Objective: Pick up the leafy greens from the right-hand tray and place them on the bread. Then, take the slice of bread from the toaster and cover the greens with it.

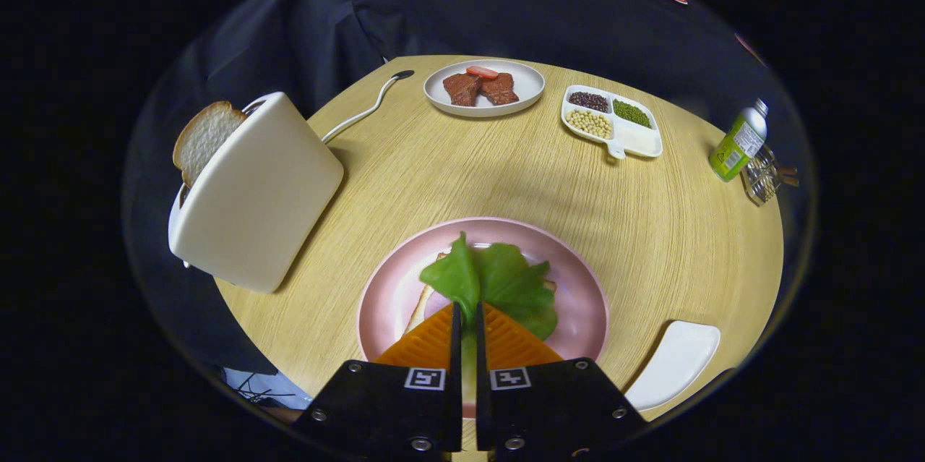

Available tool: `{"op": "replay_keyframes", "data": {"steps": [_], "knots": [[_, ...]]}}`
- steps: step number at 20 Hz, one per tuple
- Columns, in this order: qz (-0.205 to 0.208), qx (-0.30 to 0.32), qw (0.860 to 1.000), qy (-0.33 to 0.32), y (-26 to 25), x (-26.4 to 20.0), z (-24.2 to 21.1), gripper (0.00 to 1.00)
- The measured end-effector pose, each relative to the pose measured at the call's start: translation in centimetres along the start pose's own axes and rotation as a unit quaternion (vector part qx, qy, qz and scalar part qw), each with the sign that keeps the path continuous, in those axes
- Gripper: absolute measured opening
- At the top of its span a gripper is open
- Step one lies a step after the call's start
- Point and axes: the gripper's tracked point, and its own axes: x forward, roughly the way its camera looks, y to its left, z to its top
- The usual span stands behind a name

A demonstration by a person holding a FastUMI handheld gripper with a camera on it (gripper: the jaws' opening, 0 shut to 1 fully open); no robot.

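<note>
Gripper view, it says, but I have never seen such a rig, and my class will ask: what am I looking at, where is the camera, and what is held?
The camera rides on a hand-held two-finger gripper and looks forward along its fingers, so those wedge shapes nearest the camera are the tool itself. They are closed on the leafy greens, holding them over a slice of bread on a pink plate. On the round wooden table beside the plate stands a white toaster with a second bread slice sticking out. Beyond lie a plate of meat, a divided dish of beans, a green bottle and an empty white tray.
</note>
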Motion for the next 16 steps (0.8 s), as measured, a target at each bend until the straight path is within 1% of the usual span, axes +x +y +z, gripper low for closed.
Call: {"op": "replay_keyframes", "data": {"steps": [2,5,6,7,9,10,11,12,13,14,15,16], "knots": [[0.001,0.008,1.0,-0.01,-0.1,-0.5,0.6,0.13],[0.007,0.016,0.999,-0.031,0.4,-2.1,1.9,0.15],[0.007,0.015,0.999,-0.039,0.6,-3.0,2.5,0.18],[0.006,0.011,0.999,-0.047,0.8,-4.0,3.2,0.2],[0.007,-0.005,0.998,-0.069,1.9,-6.1,4.8,0.29],[0.011,-0.011,0.997,-0.079,2.7,-7.2,5.4,0.36],[0.018,-0.014,0.996,-0.085,3.6,-8.2,6.0,0.4],[0.024,-0.017,0.996,-0.089,4.6,-9.2,6.5,0.49],[0.025,-0.023,0.995,-0.095,5.3,-10.0,7.2,0.52],[0.02,-0.032,0.994,-0.103,5.7,-10.8,8.0,0.6],[0.018,-0.039,0.993,-0.111,6.3,-11.4,8.9,0.64],[0.022,-0.041,0.992,-0.117,7.3,-11.9,9.6,0.7]]}}
